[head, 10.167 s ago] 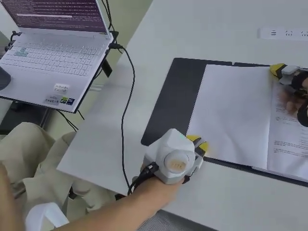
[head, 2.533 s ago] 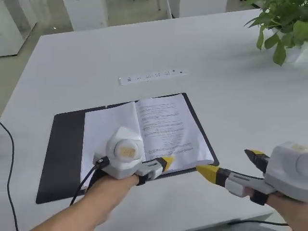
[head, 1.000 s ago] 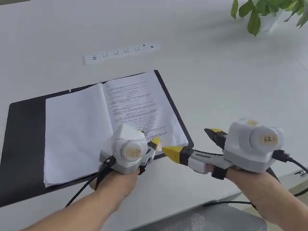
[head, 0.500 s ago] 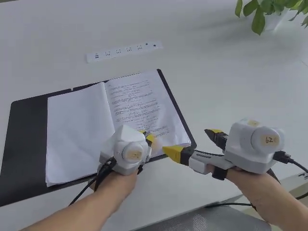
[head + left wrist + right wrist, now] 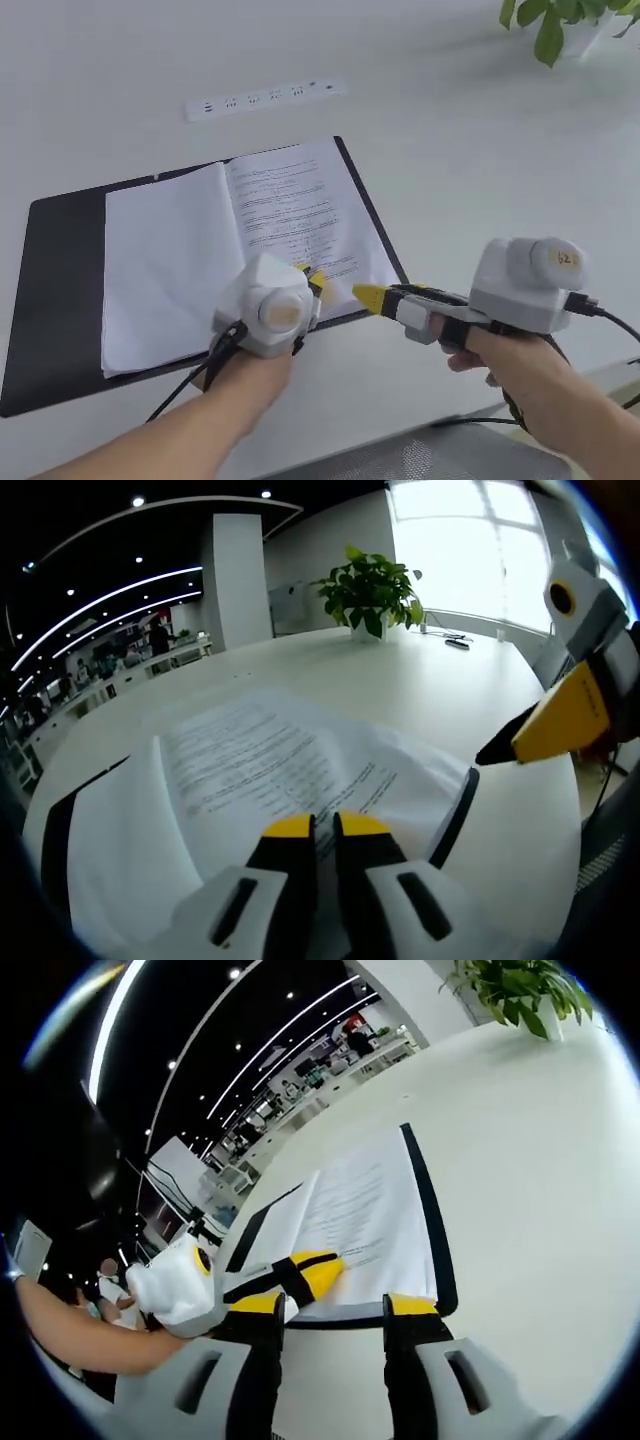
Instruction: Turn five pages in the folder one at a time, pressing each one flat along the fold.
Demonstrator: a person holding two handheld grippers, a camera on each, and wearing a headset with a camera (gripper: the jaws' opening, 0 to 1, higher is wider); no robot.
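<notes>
Folder (image 5: 62, 290) laid open — left gripper (image 5: 312, 283) jaws pressed together over its printed page (image 5: 290, 200); right gripper (image 5: 372, 297) jaws spread beside folder corner.

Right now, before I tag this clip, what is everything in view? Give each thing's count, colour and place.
table: one, white, under everything
folder: one, black, lying open on the table in front of the person
blank page: one showing, white, on the folder's left half
printed page: one showing, white with black text, on the folder's right half
power strip: one, white, on the table beyond the folder
plant: one, green, at the table's far right
cables: two, black, one trailing from each gripper
left gripper: one, white with yellow tips, shut, over the printed page's near edge
right gripper: one, white with yellow tips, open, by the folder's near right corner
left hand, right hand: each holding its gripper
</notes>
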